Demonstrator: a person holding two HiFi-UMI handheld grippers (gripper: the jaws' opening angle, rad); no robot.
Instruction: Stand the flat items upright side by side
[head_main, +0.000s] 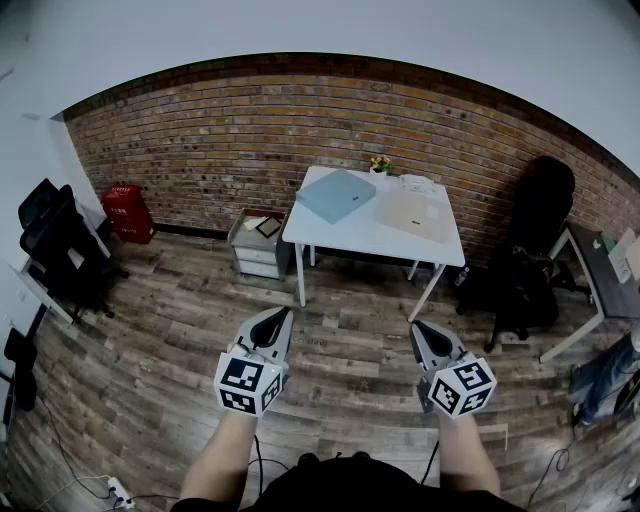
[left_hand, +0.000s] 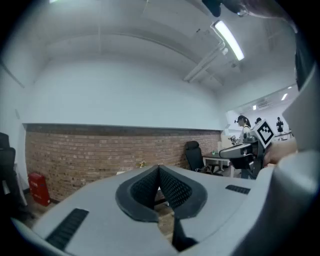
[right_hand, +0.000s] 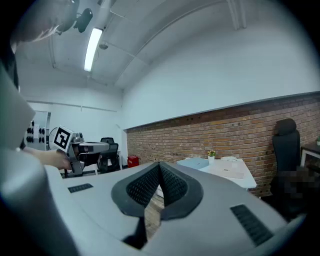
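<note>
Our left gripper (head_main: 273, 322) and right gripper (head_main: 428, 340) hang low in the frame, jaws together on nothing, well apart from the white table (head_main: 352, 233) at upper centre — there the blue item (head_main: 335, 195) and beige item (head_main: 415, 213) lie flat. Both look thin, stiff and light, maybe slick; we'd pinch an edge.

The dark desk (head_main: 598, 268) was cut off by the head view's right edge, its items too small to tell. The left gripper (left_hand: 159, 169) hid most of the white table (head_main: 362, 236) in its own view.
</note>
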